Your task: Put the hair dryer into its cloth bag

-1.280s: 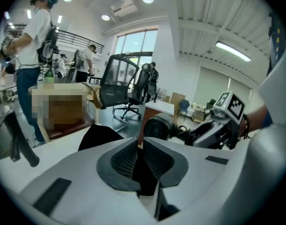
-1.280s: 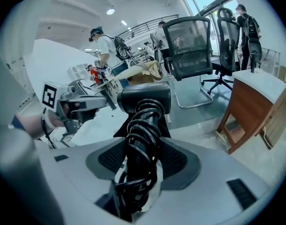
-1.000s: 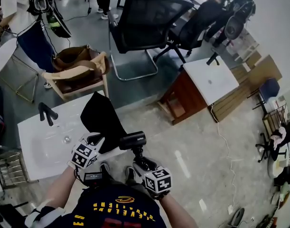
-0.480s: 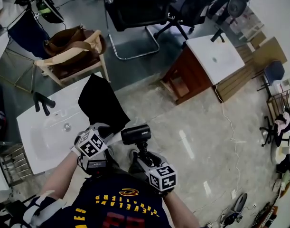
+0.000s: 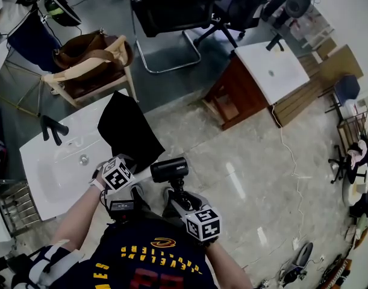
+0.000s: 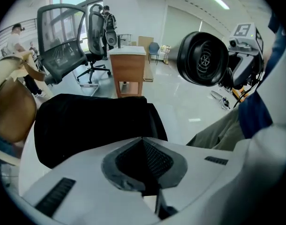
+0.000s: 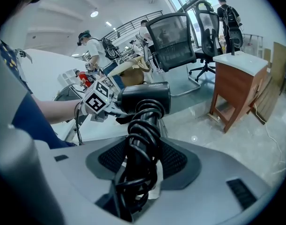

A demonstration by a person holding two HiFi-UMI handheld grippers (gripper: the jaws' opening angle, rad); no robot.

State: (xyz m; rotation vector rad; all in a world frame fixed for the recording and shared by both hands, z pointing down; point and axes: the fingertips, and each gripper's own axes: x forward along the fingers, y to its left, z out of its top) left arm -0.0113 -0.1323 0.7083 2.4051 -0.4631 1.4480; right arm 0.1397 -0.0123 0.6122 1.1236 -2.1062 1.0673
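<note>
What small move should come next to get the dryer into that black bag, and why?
Probably lift the left gripper slightly to open the mouth of the cloth bag. Its jaws seem shut on the bag's near edge, but the bag lies flat on the white table, and the right gripper holds the hair dryer right beside it.

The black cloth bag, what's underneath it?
The cloth bag lies on the white sink top, its near edge pinched in the left tongs. The part of the top beneath it is covered, so anything there cannot be seen.
</note>
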